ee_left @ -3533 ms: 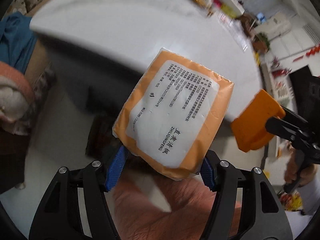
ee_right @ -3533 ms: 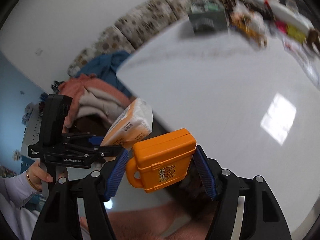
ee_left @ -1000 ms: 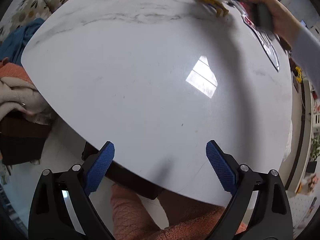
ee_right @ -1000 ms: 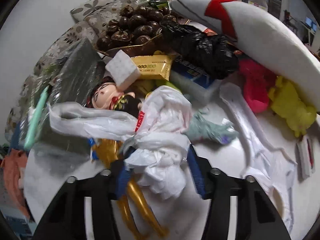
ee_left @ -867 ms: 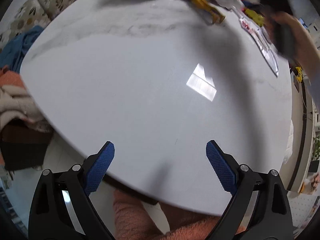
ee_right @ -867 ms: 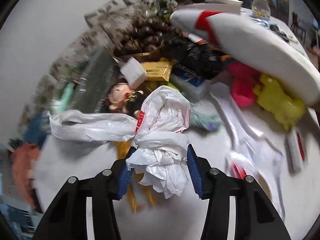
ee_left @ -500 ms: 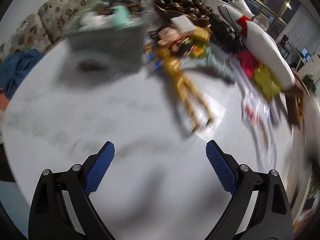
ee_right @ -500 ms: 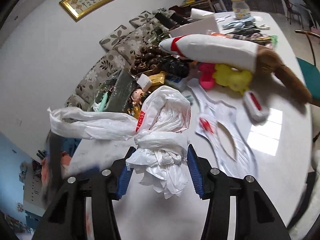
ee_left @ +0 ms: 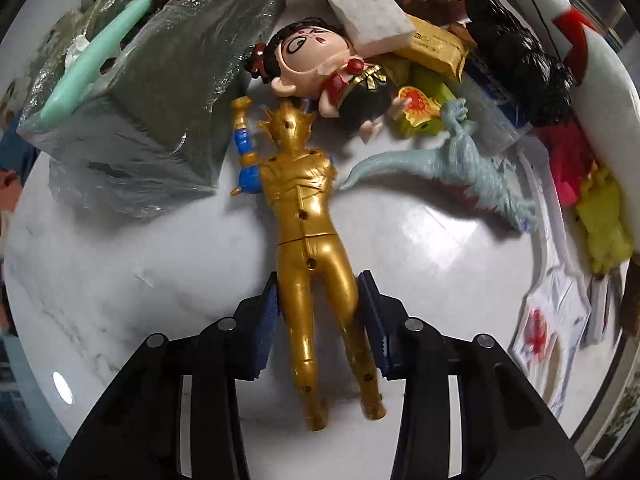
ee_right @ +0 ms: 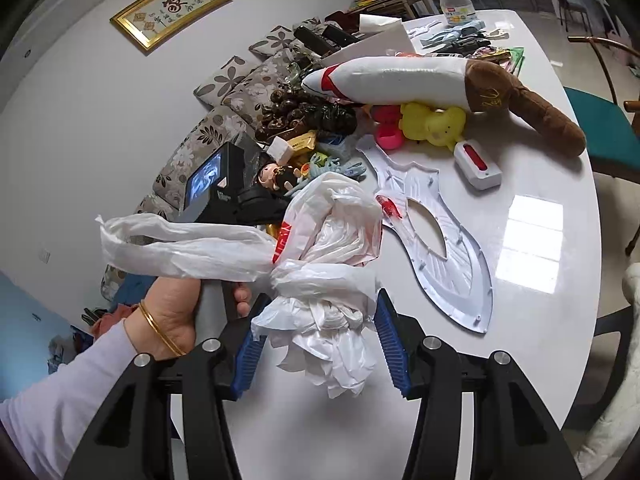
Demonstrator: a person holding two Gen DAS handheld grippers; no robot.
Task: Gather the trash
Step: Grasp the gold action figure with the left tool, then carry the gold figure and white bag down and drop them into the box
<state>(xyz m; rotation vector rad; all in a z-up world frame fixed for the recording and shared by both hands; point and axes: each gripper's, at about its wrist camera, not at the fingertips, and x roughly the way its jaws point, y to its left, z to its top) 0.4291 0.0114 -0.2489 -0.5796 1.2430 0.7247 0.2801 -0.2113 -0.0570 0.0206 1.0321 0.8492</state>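
Observation:
My left gripper (ee_left: 320, 316) is shut on the legs of a gold action figure (ee_left: 308, 216) that lies on the white marble table (ee_left: 120, 280). My right gripper (ee_right: 320, 344) is shut on a crumpled white plastic bag (ee_right: 320, 264) and holds it above the table (ee_right: 540, 184). The bag's long handle loop trails to the left. The left gripper's body (ee_right: 232, 192) and the hand holding it show behind the bag in the right wrist view.
Behind the gold figure lie a big-headed doll (ee_left: 320, 64), a grey dinosaur (ee_left: 460, 164), a plastic-wrapped green block (ee_left: 152, 92), a white foam block (ee_left: 372, 16) and a gold box (ee_left: 436, 48). A white plastic cutout (ee_right: 440, 232), a plush bowling pin (ee_right: 420, 76), yellow and pink toys (ee_right: 428, 120) lie to the right.
My left gripper went from open above the bare table to the toy pile and shut on the gold figure's legs. My right gripper lifted the white bag up and away from the pile.

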